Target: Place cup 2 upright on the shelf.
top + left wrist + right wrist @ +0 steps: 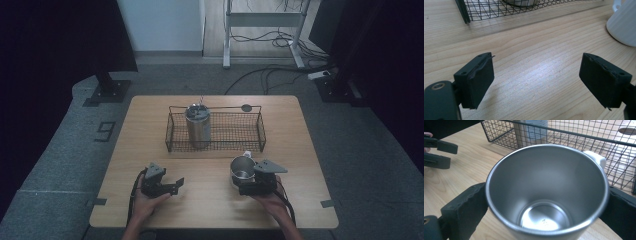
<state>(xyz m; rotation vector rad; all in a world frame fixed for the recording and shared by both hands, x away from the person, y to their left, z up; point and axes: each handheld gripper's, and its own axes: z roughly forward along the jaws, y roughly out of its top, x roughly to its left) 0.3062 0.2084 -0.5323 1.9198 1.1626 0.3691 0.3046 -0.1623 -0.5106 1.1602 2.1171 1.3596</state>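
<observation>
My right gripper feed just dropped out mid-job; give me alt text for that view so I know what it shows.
An empty steel mug with a white handle stands upright on the wooden table, between the right gripper's two black jaws, one at each side of its rim. Behind it is a wire basket holding a metal canister. The left gripper shows at far left.

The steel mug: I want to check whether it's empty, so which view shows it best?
The right gripper view: it looks straight down into the steel mug, showing a bare, empty bottom and the white handle. The high view shows the mug small beside the right tongs. The left gripper view catches its white outside wall at the edge.
</observation>
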